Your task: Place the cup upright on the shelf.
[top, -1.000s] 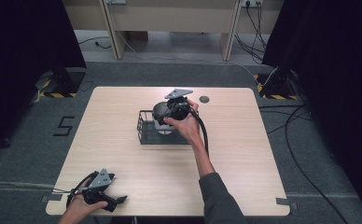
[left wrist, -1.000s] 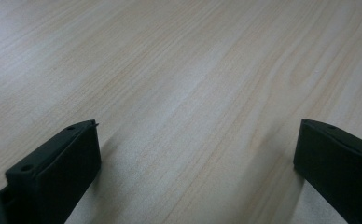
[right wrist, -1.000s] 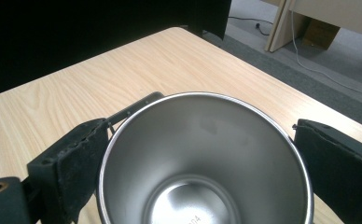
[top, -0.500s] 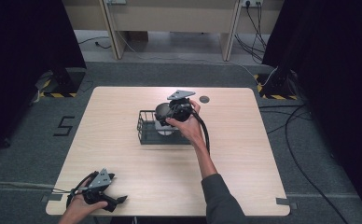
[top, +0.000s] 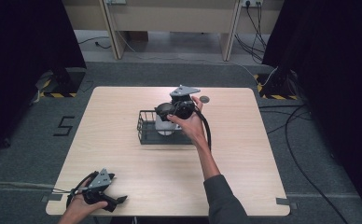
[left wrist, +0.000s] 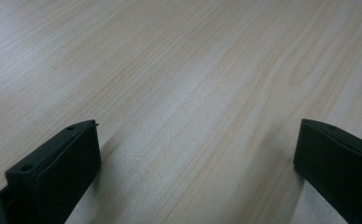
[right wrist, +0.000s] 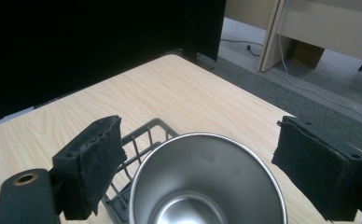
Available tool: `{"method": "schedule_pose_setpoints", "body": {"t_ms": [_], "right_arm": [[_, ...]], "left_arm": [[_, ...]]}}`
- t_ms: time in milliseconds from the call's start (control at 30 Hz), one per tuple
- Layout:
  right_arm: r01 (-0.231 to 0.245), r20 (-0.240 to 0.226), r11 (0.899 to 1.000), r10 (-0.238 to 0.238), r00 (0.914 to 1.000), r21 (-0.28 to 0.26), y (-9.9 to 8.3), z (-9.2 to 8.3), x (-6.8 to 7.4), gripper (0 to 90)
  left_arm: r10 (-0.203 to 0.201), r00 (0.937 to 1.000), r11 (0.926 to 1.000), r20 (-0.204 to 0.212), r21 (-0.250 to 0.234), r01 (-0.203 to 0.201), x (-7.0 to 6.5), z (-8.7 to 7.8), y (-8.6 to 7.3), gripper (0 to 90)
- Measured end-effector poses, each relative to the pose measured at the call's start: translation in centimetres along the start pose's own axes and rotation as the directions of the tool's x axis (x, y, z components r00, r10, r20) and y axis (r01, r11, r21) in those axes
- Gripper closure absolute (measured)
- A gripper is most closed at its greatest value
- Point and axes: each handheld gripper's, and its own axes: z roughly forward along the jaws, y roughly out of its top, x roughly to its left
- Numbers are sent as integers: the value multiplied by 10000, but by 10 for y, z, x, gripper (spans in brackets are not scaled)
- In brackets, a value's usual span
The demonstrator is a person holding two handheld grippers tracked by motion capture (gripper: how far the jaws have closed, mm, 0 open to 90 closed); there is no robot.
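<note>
Right gripper [right wrist: 198, 163] lower, cup [right wrist: 207, 182] between jaws

a pale wooden table [top: 123, 116] with a light grain takes the middle of the high view, standing on grey floor. sitting on it just past centre is a black wire basket [top: 145, 128], and beyond that, near the far edge, a small dark round disc [top: 204, 99] lies flat. down at the near left corner the left gripper [top: 118, 201] rests on the tabletop.
</note>
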Motion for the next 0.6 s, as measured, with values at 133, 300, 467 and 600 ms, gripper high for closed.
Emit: {"method": "schedule_pose_setpoints", "body": {"t_ms": [133, 300, 467, 600], "right_arm": [[-138, -75, 9996, 136, 9999, -263, -4, -8, 1, 150], [-164, -113, 9989, 159, 9998, -441, -10, -21, 0, 150], [-186, -106, 9986, 181, 9998, -497, -15, -33, 1, 150], [-212, -176, 9980, 202, 9996, -602, -18, -41, 3, 150]], "left_arm": [[-1, 10000, 10000, -7, -8, 1, 0, 0, 0, 0], [-2, 10000, 10000, -10, -11, 2, 0, 0, 0, 0], [-15, 10000, 10000, -2, -12, 15, 0, 0, 0, 0], [-16, 10000, 10000, 0, -10, 16, 0, 0, 0, 0]]}}
